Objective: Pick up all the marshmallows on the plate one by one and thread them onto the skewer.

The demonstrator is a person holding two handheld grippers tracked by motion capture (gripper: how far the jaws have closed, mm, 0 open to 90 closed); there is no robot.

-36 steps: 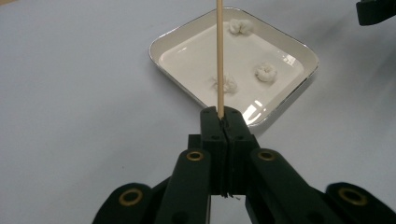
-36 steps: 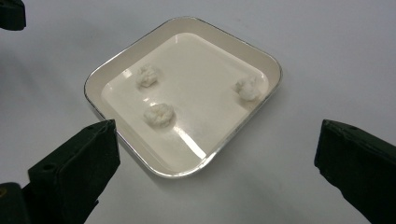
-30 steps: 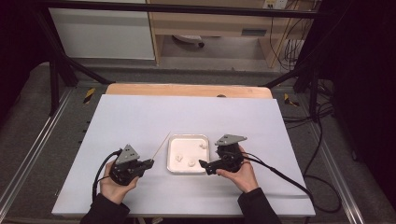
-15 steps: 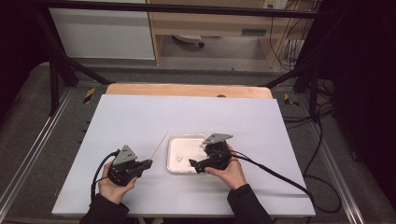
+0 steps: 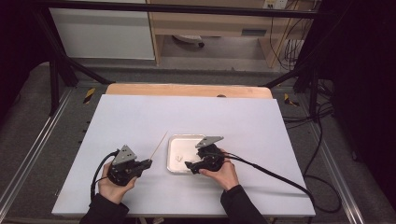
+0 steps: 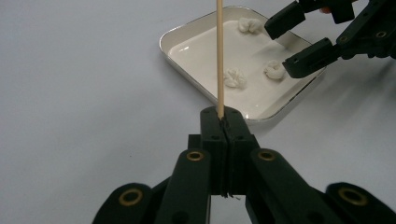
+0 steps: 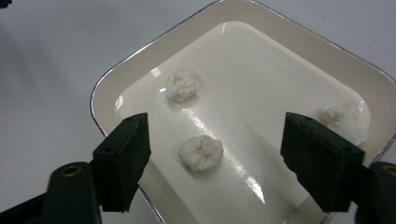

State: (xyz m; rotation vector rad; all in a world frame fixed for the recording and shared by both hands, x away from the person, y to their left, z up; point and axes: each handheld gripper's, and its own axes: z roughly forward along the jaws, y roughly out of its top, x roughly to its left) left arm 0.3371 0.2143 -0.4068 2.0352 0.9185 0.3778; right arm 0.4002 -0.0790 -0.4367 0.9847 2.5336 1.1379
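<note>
A shallow white tray (image 5: 184, 142) lies on the table and holds three white fluffy lumps. My left gripper (image 5: 148, 163), to the left of the tray, is shut on the bottom end of a thin wooden skewer (image 6: 219, 56), which points up and away past the tray (image 6: 201, 51). My right gripper (image 7: 219, 140) hangs low over the tray's near part with its jaws apart. These jaws have just been closing. One lump (image 7: 201, 153) lies between them, untouched. A second lump (image 7: 180, 85) sits farther in, and the third lump (image 7: 345, 119) is by the right jaw.
The tray stands on a large pale table top (image 5: 140, 116) with a wooden strip (image 5: 187, 90) along its far edge. A black cable (image 5: 271, 170) trails from the right gripper to the table's right front corner. Metal rails run along both sides.
My right gripper has moved left and down from the tray's right edge to over its near part, and its jaws have narrowed. The left gripper and skewer have stayed put.
</note>
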